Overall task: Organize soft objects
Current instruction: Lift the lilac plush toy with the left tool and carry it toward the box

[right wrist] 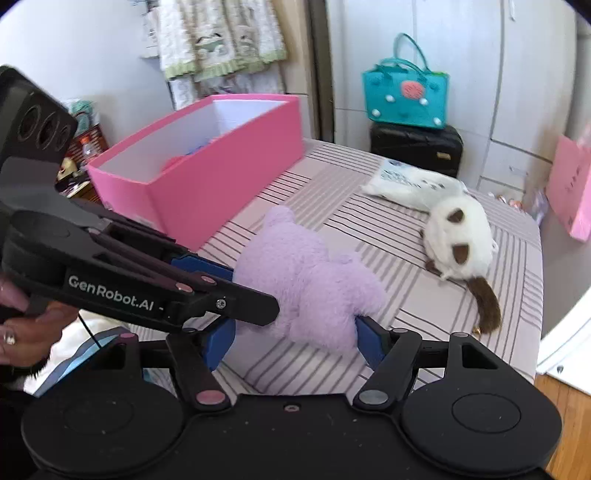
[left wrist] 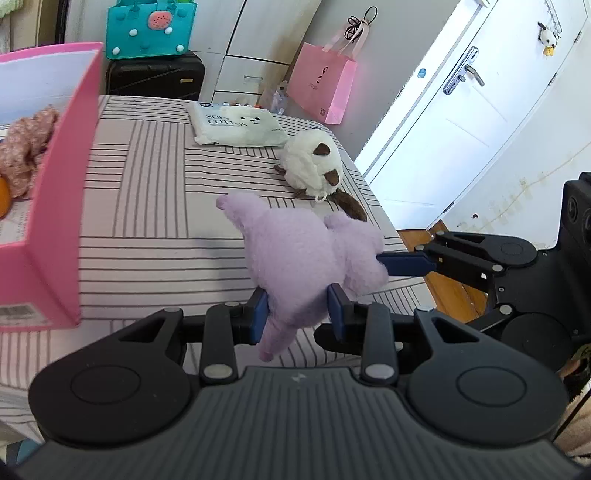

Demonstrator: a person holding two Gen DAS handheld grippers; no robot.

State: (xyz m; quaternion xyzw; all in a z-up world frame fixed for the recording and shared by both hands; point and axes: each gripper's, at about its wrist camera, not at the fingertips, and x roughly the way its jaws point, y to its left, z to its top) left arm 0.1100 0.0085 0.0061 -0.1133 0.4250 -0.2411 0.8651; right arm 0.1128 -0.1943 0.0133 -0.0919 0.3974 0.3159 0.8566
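A purple plush toy [left wrist: 295, 254] is held above the striped bed, also seen in the right wrist view [right wrist: 303, 280]. My left gripper [left wrist: 299, 314] is shut on its lower part. My right gripper [right wrist: 295, 339] is shut on the same toy from the other side; its blue fingers [left wrist: 402, 263] show at the toy's right in the left wrist view. A white and brown plush cat [left wrist: 314, 166] lies on the bed behind. A pink box [right wrist: 207, 166] stands at the left with a pink cloth [left wrist: 26, 147] inside.
A white pack of cotton tissues [left wrist: 236, 123] lies at the far side of the bed [left wrist: 147, 206]. A black suitcase [left wrist: 155, 74] with a teal bag [left wrist: 151, 27] and a pink paper bag [left wrist: 321, 85] stand beyond the bed. A white door [left wrist: 461, 110] is at the right.
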